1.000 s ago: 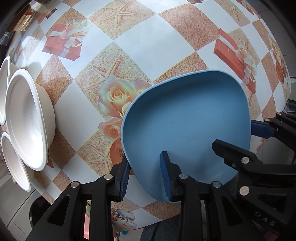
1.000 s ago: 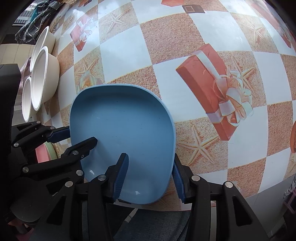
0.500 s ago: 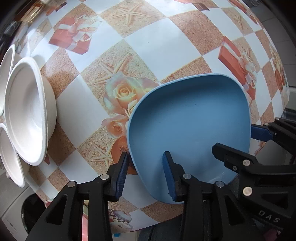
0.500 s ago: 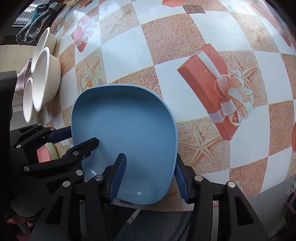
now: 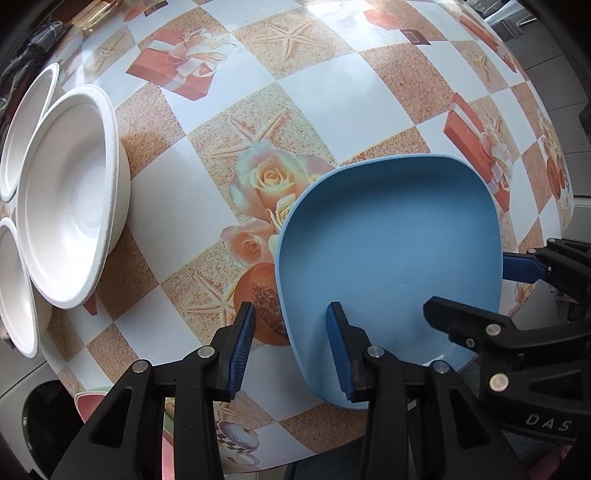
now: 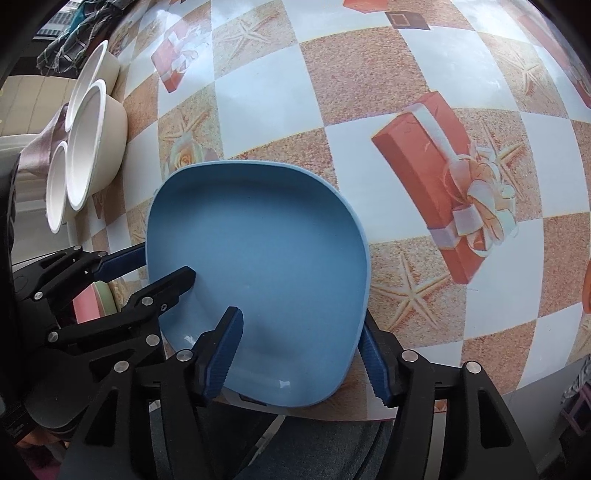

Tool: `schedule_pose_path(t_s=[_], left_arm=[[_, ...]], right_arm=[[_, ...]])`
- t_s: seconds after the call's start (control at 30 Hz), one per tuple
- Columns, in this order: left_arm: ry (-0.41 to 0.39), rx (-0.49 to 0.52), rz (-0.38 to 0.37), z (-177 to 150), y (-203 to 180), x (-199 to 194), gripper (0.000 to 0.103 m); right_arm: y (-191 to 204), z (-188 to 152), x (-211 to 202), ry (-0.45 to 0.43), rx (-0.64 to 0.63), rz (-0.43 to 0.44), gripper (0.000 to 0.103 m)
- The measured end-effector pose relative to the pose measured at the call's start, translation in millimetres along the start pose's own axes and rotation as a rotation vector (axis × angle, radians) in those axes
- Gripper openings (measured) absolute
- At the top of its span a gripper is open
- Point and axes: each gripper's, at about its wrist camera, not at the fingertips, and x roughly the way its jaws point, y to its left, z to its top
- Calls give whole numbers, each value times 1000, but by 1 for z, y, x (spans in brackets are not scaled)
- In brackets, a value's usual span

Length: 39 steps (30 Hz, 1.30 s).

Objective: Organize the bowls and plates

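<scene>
A blue plate [image 5: 391, 251] lies on the patterned table near its front edge; it also shows in the right wrist view [image 6: 258, 266]. My left gripper [image 5: 290, 343] is open, its jaws straddling the plate's left rim without clamping it. My right gripper [image 6: 301, 350] is open, its jaws straddling the plate's right front rim. Each gripper shows in the other's view: the right one [image 5: 476, 291] and the left one [image 6: 147, 266]. Three white bowls [image 5: 70, 225] stand at the table's left edge and also show in the right wrist view [image 6: 92, 147].
The table [image 6: 369, 74] has a checked cloth with gift boxes, starfish and roses. Pink and green plates [image 6: 94, 301] sit below the table's front left edge. Cloth [image 6: 77, 29] lies at the far left corner.
The left gripper's jaws have widened around the plate's left rim, and the left view has drawn back slightly. The plate has stayed on the table.
</scene>
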Motion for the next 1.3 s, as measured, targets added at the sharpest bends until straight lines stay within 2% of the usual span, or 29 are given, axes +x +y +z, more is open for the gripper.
schedule_pose_path(t_s=[0.17, 0.23, 0.4, 0.43, 0.47, 0.53, 0.63, 0.7, 0.8, 0.87, 1.1, 1.2, 1.3], left_arm=[[-14, -11, 3, -5, -2, -5, 46], [-18, -21, -4, -6, -3, -5, 48], [3, -7, 14, -10, -6, -2, 72], [5, -11, 11, -12, -5, -1, 73], [5, -14, 11, -14, -4, -1, 75], [12, -25, 15, -16, 0, 1, 79], [11, -26, 14, -20, 4, 1, 81], [14, -27, 19, -20, 5, 3, 84], [23, -49, 13, -15, 10, 8, 86], [26, -65, 9, -16, 13, 9, 88], [40, -73, 19, -24, 16, 13, 88], [-8, -58, 97, -27, 15, 5, 88], [-25, -73, 105, -27, 20, 3, 88]], right_arm=[[-12, -4, -19, -89, 69, -2, 63], [-17, -3, -18, -77, 100, -32, 63], [-22, -5, 3, -5, 162, -28, 63], [-18, -4, 3, -11, 154, -27, 68], [-16, -4, 5, -11, 146, -26, 77], [-6, -1, 10, 0, 123, -46, 79], [9, 3, 18, 17, 65, -98, 80], [12, 5, 21, 18, 65, -101, 81], [11, 6, 26, 30, 79, -123, 91], [3, 9, 31, 58, 113, -149, 101], [10, 19, 33, 37, 86, -194, 101], [22, 19, 32, 25, 75, -193, 101], [29, 20, 36, 28, 52, -211, 101]])
